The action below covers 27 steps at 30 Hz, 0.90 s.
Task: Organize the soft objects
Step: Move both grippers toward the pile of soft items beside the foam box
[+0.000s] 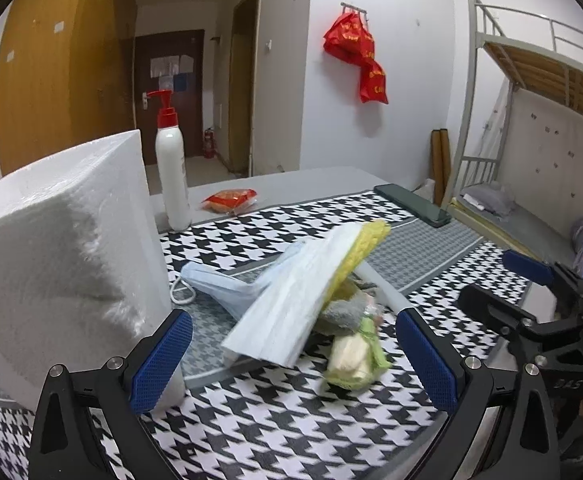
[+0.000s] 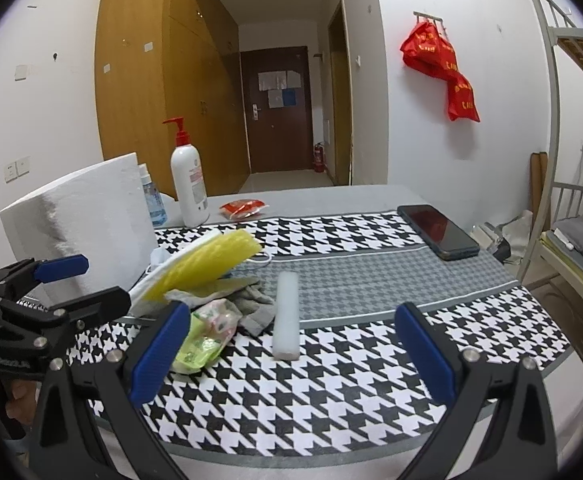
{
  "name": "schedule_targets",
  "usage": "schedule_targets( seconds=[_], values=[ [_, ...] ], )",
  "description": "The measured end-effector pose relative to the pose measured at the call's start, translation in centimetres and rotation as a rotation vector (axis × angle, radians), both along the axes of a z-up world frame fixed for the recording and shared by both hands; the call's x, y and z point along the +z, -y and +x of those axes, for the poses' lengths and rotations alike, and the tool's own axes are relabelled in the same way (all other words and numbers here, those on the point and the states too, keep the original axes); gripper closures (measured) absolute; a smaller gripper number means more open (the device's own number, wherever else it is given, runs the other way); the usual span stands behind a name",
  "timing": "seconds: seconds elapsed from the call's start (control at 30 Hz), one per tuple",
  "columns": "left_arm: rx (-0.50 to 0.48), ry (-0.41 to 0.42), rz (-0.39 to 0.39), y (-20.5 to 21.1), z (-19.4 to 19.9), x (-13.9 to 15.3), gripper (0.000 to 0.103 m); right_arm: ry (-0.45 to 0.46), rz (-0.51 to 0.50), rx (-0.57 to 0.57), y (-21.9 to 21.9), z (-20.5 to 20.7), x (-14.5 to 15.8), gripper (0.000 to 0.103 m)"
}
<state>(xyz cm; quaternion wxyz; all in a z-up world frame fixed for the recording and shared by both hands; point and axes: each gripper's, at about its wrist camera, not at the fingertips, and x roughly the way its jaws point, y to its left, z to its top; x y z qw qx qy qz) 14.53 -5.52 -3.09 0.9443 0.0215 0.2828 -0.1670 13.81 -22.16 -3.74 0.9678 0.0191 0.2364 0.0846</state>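
A pile of soft things lies on the houndstooth cloth [image 2: 331, 392]: a yellow sponge [image 2: 207, 264] with a white backing leans tilted on top, over a pale blue face mask [image 1: 219, 284], a grey cloth [image 2: 257, 304] and a green tissue packet [image 2: 203, 340]. A white foam bar [image 2: 286, 316] lies beside the pile. My left gripper [image 1: 291, 360] is open and empty just in front of the pile. My right gripper [image 2: 291, 356] is open and empty, near the foam bar's near end.
A big white foam block [image 1: 59, 248] stands at the left. Behind it are a white pump bottle [image 2: 189, 184] with a red top, a small spray bottle [image 2: 153, 196] and a red snack packet [image 2: 243, 207]. A black phone [image 2: 437, 231] lies at the far right. A bunk bed [image 1: 531, 140] stands to the right.
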Motion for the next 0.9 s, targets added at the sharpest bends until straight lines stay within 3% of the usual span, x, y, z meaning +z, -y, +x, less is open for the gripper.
schedule_targets(
  seconds=[0.43, 0.63, 0.9],
  values=[
    [0.055, -0.012, 0.050, -1.2, 3.5, -0.3, 0.001, -0.078, -0.033, 0.027, -0.8, 2.5, -0.8, 0.000],
    [-0.033, -0.068, 0.046, -0.6, 3.7, -1.2, 0.002, -0.123, -0.066, 0.048, -1.5, 3.5, -1.4, 0.000],
    [-0.058, -0.115, 0.034, -0.7, 4.5, -2.1, 0.017, -0.181, -0.085, 0.058, -1.5, 4.5, -1.9, 0.005]
  ],
)
